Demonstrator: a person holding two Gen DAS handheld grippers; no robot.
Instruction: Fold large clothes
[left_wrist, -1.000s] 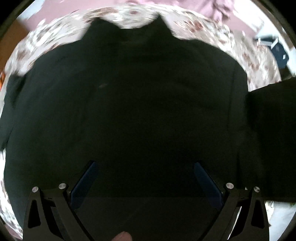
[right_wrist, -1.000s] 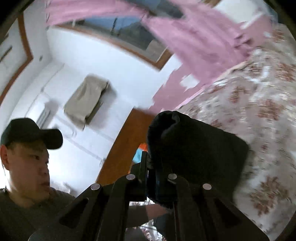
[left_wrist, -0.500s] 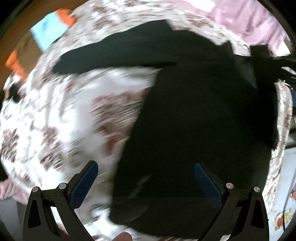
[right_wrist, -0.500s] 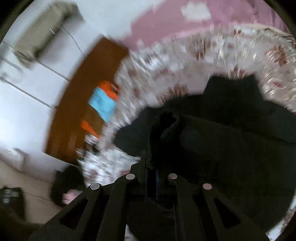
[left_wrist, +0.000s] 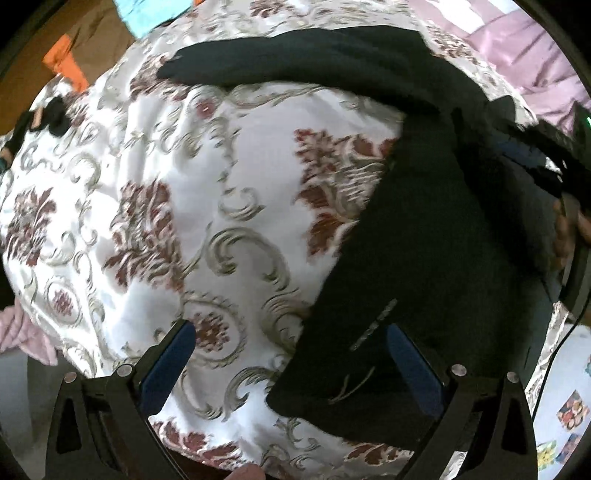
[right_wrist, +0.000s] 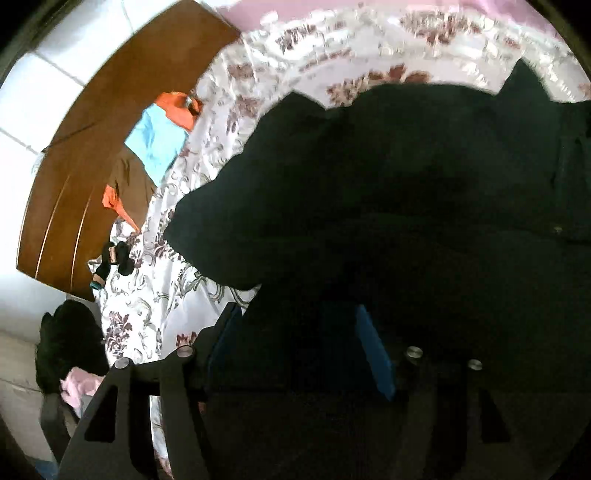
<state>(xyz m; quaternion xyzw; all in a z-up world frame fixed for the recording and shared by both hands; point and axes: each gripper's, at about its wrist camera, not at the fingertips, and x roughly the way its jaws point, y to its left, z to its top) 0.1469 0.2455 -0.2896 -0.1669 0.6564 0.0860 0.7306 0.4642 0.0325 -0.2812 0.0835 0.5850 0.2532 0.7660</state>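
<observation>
A large black garment (left_wrist: 424, 258) lies on a floral bedspread (left_wrist: 184, 221), one long sleeve (left_wrist: 295, 62) stretched toward the upper left. My left gripper (left_wrist: 288, 343) is open and empty, hovering over the garment's lower left edge and the bedspread. In the right wrist view the garment (right_wrist: 406, 203) fills most of the frame. My right gripper (right_wrist: 295, 332) is open just above the black fabric, its blue pads (right_wrist: 375, 354) apart. It also shows at the right edge of the left wrist view (left_wrist: 546, 166).
A brown wooden headboard (right_wrist: 92, 147) stands at the bed's left end, with blue and orange clothes (right_wrist: 159, 140) against it. Small dark items (right_wrist: 114, 258) lie on the bedspread nearby. Pink fabric (left_wrist: 535, 48) lies at the far side. Dark and pink clothes (right_wrist: 70, 354) sit beside the bed.
My right gripper swung down over the bed and opened, letting go of the black fabric it held. My left gripper moved left, off the garment's middle to its edge.
</observation>
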